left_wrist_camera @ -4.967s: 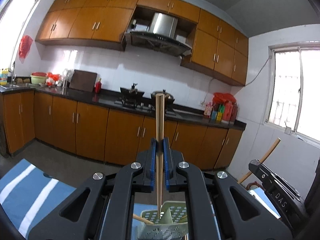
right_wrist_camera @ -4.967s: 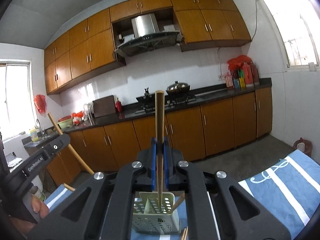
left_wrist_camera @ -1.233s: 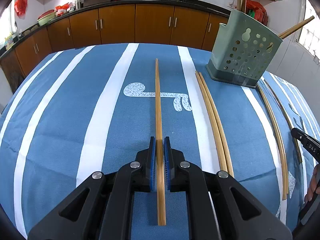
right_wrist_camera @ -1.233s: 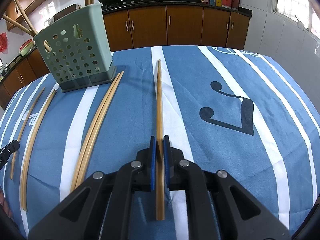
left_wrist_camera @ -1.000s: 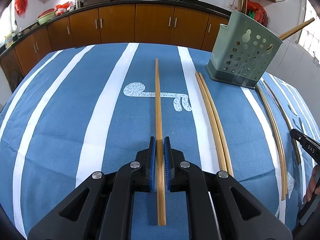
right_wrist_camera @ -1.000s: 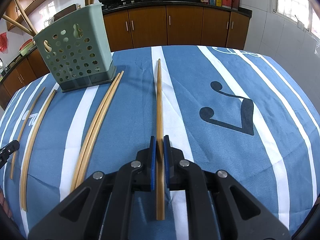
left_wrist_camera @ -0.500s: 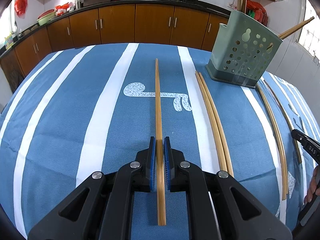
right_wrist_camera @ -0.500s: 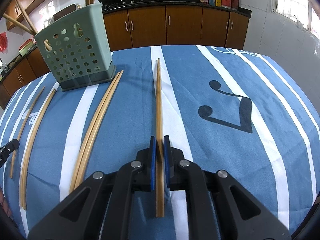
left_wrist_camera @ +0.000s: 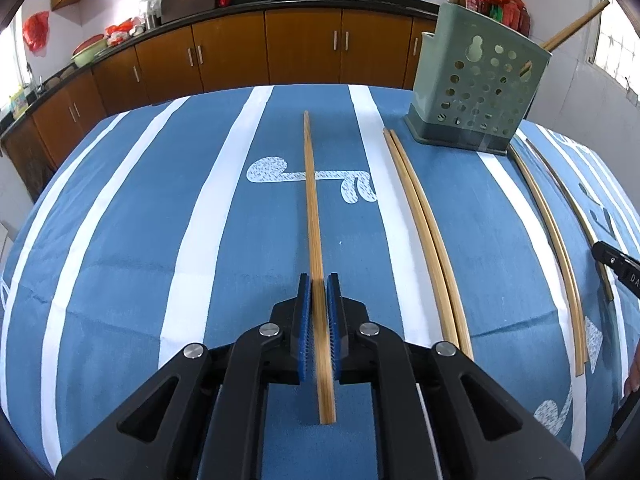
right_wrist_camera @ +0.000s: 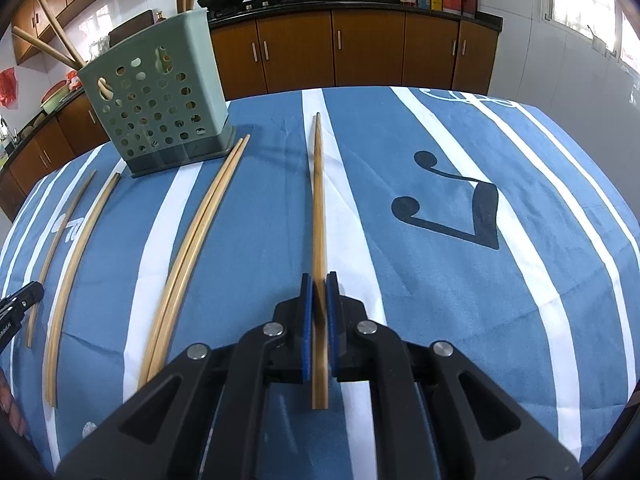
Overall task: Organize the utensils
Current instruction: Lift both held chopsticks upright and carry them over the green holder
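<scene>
Presently a long bamboo chopstick (left_wrist_camera: 314, 240) is pinched between the blue pads of the left gripper (left_wrist_camera: 319, 312), while a second chopstick (right_wrist_camera: 319, 216) is pinched likewise by the right gripper (right_wrist_camera: 318, 312), each lying forward along the blue striped tablecloth (left_wrist_camera: 120, 240) and apparently just lifted at the near end. Both are judged light, stiff and rather smooth, so a hold near the thick end is favoured. Further chopsticks (left_wrist_camera: 424, 224) are left lying beside the green perforated holder (left_wrist_camera: 476, 92), at the far right in the left view.

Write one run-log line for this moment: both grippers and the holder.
left gripper: shut on chopstick | right gripper: shut on chopstick | green holder: upright, some chopsticks inside | loose chopsticks: on cloth
</scene>
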The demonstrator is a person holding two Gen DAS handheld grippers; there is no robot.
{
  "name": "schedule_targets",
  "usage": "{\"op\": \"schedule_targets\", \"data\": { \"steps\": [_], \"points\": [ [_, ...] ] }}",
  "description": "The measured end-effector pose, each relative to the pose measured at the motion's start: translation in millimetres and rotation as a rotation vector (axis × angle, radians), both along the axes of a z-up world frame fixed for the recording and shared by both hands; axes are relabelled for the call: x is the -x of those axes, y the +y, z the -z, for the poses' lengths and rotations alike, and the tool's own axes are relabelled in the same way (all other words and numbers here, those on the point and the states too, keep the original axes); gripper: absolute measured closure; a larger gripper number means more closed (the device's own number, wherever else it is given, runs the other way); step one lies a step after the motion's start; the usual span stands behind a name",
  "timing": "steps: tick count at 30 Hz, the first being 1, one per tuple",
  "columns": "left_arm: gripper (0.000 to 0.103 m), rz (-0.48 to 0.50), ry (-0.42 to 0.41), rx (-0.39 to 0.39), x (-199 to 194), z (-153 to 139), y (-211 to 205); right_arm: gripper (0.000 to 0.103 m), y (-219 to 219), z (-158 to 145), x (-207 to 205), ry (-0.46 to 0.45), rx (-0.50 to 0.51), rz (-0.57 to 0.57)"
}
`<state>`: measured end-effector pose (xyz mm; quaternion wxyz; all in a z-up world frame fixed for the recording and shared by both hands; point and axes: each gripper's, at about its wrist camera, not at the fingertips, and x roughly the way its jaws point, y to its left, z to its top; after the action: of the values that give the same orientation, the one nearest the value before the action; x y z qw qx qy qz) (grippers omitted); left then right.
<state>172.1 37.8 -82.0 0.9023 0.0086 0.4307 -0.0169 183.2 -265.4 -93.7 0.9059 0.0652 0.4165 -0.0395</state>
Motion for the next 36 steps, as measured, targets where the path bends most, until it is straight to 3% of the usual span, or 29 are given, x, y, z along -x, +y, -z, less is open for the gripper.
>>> {"op": "schedule_targets", "data": {
  "steps": [3, 11, 24, 36],
  "points": [
    [0.095, 0.0, 0.013, 0.043, 1, -3, 6, 0.095, -5, -8, 6, -0.03, -0.022, 0.006],
    [0.095, 0.013, -0.05, 0.088, 10, -25, 14, 0.095, -15, -35, 16, -0.119, -0.046, 0.017],
    [0.095, 0.026, -0.113, 0.135, 15, -47, 16, 0.095, -16, -48, 22, -0.17, -0.048, 0.017],
    [0.095, 0.017, -0.298, 0.193, 31, -103, 25, 0.095, -18, -88, 33, -0.301, -0.06, 0.016]
  ]
}}
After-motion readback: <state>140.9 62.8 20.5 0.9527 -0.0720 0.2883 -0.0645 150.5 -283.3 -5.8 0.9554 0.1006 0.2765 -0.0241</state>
